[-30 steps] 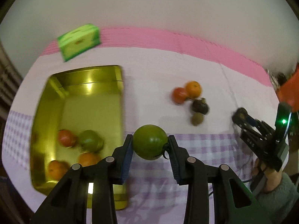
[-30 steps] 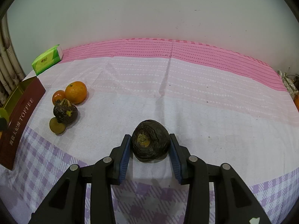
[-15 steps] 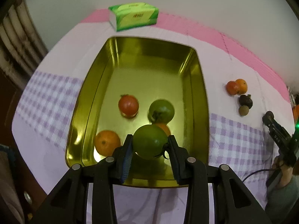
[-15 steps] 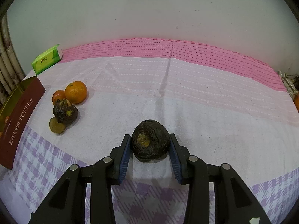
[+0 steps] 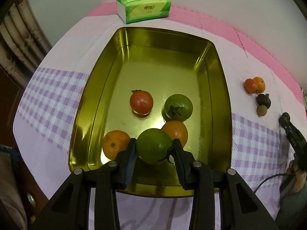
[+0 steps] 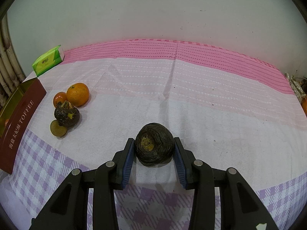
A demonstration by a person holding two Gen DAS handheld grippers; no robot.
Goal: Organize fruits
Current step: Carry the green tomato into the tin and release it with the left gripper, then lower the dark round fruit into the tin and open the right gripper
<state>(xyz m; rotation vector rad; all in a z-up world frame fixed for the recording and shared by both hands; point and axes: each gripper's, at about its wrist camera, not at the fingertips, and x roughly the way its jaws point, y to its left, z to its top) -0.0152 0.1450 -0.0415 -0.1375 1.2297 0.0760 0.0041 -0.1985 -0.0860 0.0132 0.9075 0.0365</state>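
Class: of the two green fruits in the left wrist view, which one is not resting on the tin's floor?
The green fruit clamped by the left gripper; the other green one rests in the gold tin.

Dim, fisheye-warped, glare in tin (image 5: 214, 71)

Four fruits (image 5: 141, 102) in the tin (image 5: 96, 88), tissue pack (image 5: 143, 7) behind it, loose fruits (image 5: 257, 94) right.

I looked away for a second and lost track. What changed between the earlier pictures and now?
The left gripper carried its green fruit from above the cloth, right of the gold tin, to above the tin's near end, close over the fruit inside. It is not let go. The right gripper kept gripping the dark fruit in place. The tin's fruit and the cluster on the cloth stayed put.
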